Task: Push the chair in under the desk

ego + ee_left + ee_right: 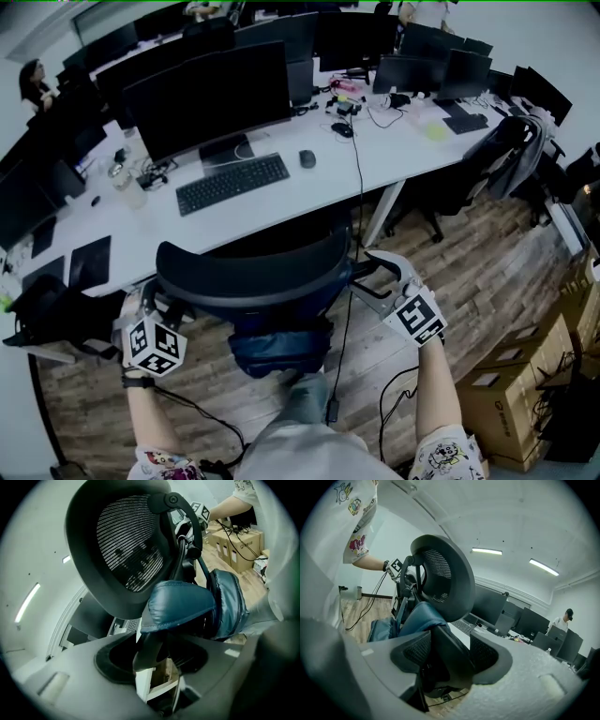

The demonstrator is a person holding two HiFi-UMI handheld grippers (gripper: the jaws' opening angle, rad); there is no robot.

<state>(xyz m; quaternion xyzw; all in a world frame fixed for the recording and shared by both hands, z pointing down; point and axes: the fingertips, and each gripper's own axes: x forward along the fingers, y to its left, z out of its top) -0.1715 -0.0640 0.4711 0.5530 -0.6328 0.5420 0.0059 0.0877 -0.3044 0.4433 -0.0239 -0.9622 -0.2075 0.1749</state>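
Holding the left gripper [152,660] with its jaws spread, straddling a dark strut of the chair [126,541] between the pads [110,660], apparently bracing against it rather than pinching. Holding the right gripper [447,660] the same way, jaws set wide, straddling another dark bar of that chair and leaving a gap on one side.

Just above and ahead of both pairs of jaws, meeting the curved mesh back, with a blue cushion [180,604] strapped across its lower part. Farther ahead, facing the white desk [309,195], loaded with monitors and a keyboard. Placing the chair's back just short of the desk edge; not telling how far under the seat is sitting, since hidden below the back.

Judging the push as beginning or under way. Calling for:
- bearing on the frame with the jaws' inner faces instead of squeezing;
- pressing evenly from both sides, keeping the chair tracking straight into the opening ahead;
- watching the black cable [357,183] hanging off the desk just inward of the right jaws, likely to snag;
- easing off before the mesh back reaches the desk edge.
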